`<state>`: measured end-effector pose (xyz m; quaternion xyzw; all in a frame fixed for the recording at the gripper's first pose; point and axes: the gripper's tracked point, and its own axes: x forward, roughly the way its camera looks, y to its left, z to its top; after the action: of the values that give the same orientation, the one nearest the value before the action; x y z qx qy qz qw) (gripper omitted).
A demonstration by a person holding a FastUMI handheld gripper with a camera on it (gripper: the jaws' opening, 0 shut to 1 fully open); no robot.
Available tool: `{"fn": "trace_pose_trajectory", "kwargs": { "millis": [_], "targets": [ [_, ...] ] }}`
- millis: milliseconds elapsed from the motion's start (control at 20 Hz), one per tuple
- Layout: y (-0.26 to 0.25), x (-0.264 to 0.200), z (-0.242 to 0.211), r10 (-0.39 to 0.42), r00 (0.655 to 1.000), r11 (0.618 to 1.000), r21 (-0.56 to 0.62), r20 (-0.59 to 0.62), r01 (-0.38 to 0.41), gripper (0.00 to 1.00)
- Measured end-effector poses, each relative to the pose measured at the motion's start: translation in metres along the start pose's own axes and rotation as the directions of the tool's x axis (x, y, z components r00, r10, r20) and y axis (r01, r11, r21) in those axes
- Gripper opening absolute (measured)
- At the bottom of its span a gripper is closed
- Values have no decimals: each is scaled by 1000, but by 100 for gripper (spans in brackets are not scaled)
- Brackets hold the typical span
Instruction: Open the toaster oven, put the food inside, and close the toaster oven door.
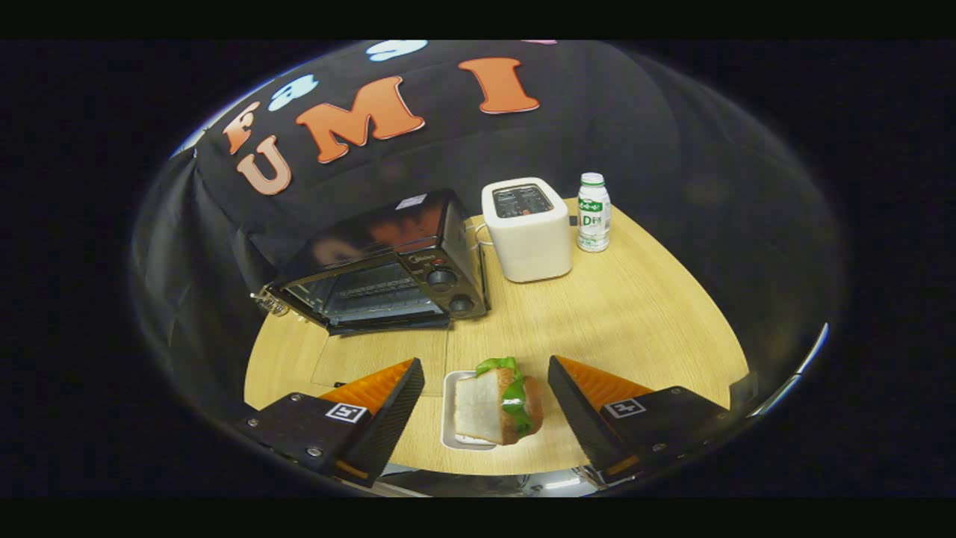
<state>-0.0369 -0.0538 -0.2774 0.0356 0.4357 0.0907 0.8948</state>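
Note:
A black toaster oven (388, 269) stands at the back left of the round wooden table (642, 321), its glass door looking closed, with two knobs on its right side. A sandwich (499, 403) with bread and green lettuce lies on a small white tray (451, 418) near the table's front edge. My gripper (485, 392) is open above the table, and the sandwich lies between its two fingers, touched by neither.
A white pop-up toaster (527, 228) stands to the right of the oven. A small white bottle with a green label (594, 213) is beside it at the table's back. Bare wood lies between the oven and the sandwich.

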Motion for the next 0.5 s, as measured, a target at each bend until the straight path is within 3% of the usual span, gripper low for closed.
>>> {"fn": "trace_pose_trajectory", "kwargs": {
  "millis": [250,500],
  "targets": [
    [-13,14,-32,106,977,994,35,-185,-101,99],
    [-28,28,-57,128,943,992,40,-308,-122,99]
  ]
}}
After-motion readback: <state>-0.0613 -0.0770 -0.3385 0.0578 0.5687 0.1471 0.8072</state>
